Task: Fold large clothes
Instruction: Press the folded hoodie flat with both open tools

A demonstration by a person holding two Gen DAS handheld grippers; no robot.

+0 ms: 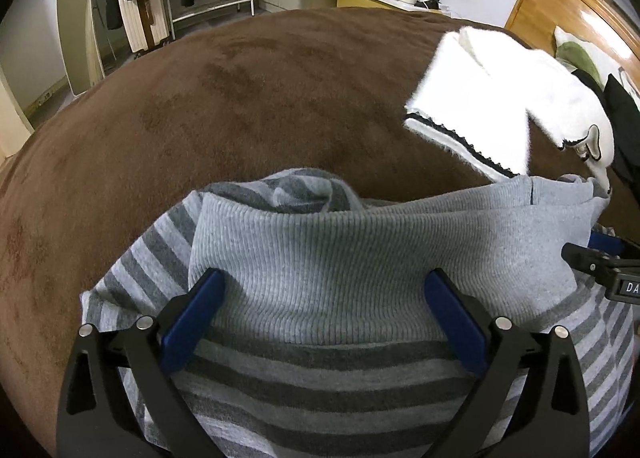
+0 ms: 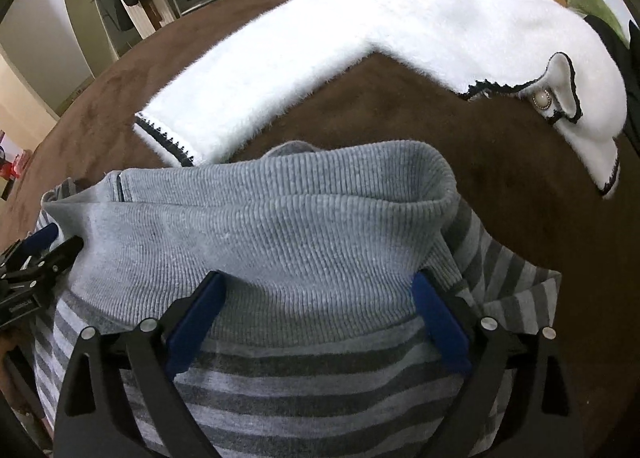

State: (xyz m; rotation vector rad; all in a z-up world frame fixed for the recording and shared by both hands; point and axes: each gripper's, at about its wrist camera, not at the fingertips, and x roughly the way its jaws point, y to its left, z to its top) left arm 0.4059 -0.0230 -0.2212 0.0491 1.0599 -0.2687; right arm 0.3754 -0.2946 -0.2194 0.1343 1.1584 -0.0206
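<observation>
The striped grey sweater [image 1: 320, 378] lies bunched on the brown bed [image 1: 200, 106], ribbed hem [image 2: 280, 242] uppermost. The left gripper [image 1: 326, 298] and right gripper [image 2: 316, 298] both hover over the hem, jaws spread wide, holding nothing. The knit looks soft, floppy and light; the hem's corners seem the best hold. A white cardigan [image 2: 360, 38] crowds the right; open bed lies left.

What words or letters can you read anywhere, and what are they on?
"DA": white letters cut off by the picture's edge, on the black right gripper's body, seen from the left wrist view.
Label on the black left gripper's body, right wrist view: too blurred to read.
Nothing readable on the grey striped sweater.
</observation>
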